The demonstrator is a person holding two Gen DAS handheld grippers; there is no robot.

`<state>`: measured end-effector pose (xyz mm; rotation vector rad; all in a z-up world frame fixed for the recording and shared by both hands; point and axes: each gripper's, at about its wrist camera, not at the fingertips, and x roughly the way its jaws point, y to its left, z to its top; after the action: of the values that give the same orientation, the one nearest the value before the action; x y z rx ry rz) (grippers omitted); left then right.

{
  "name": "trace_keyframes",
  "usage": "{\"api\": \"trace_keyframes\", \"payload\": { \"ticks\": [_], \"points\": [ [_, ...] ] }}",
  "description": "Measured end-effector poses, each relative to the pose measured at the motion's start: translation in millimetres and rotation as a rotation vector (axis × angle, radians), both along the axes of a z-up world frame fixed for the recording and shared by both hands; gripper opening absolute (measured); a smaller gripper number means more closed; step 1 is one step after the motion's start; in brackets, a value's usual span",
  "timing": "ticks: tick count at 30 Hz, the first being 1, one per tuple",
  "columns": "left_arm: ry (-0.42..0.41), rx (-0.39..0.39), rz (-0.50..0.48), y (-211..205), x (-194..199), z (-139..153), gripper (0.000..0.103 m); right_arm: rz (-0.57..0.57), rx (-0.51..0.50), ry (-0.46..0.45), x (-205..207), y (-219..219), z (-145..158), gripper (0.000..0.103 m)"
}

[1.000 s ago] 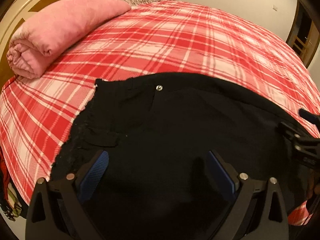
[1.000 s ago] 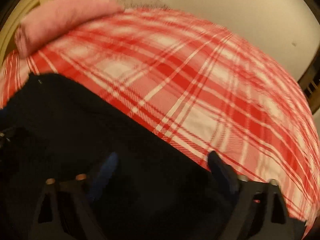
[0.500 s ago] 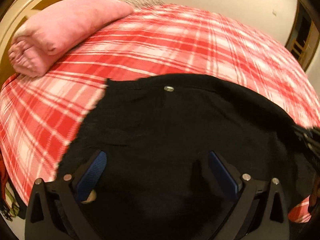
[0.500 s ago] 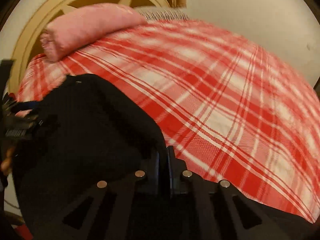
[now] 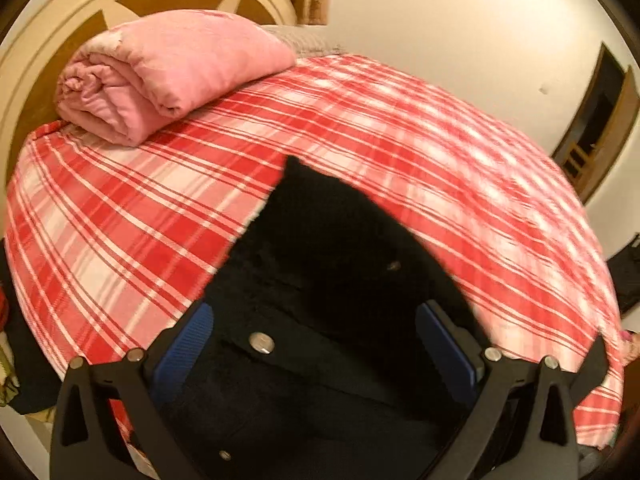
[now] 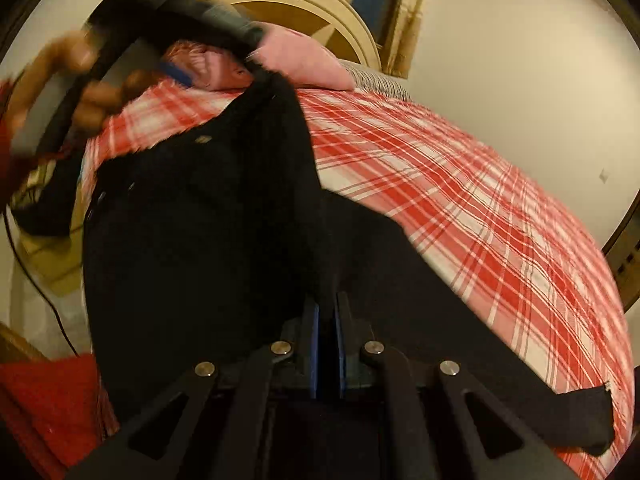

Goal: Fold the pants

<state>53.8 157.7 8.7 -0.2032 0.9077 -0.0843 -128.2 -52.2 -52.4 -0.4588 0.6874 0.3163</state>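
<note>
Black pants (image 5: 320, 272) lie on a bed under a red-and-white plaid bedspread (image 5: 120, 216), with part of the cloth lifted off the surface. The right claw (image 6: 327, 344) is closed, blue pads pinching a raised fold of the black fabric. The left claw (image 5: 320, 340) stands wide open above the pants, blue pads well apart and a metal button (image 5: 261, 342) between them; in the right wrist view it appears blurred, held in a hand (image 6: 86, 92). A rolled pink blanket (image 5: 168, 72) rests near the cream headboard (image 5: 52, 28).
</note>
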Motion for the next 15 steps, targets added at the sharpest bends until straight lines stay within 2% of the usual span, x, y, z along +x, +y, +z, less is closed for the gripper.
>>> {"api": "trace_keyframes", "payload": {
  "ticks": [4,8,10,12,14,15],
  "points": [
    [0.043,-0.044,-0.066,-15.5,-3.2,-6.7,0.103,0.005,-0.055,-0.014,-12.2,10.6,-12.3,0.006],
    [0.108,-0.020,-0.076,-29.7,3.9,-25.4,0.103,0.010,-0.092,-0.028,-17.8,12.6,-15.4,0.006],
    [0.142,-0.026,-0.088,-34.8,12.1,-32.5,0.103,0.006,-0.087,-0.031,-18.1,11.0,-13.5,0.006],
    [0.169,0.004,-0.068,-40.0,21.2,-36.0,0.103,0.000,-0.068,-0.033,-17.5,7.4,-8.6,0.006],
    [0.150,0.029,-0.037,-40.9,23.1,-35.0,0.096,-0.012,-0.036,-0.026,-15.3,1.7,-3.9,0.006],
    [0.143,0.029,-0.029,-39.3,23.5,-34.7,0.083,-0.017,-0.019,-0.021,-14.1,-1.0,-1.4,0.006]
  ]
}}
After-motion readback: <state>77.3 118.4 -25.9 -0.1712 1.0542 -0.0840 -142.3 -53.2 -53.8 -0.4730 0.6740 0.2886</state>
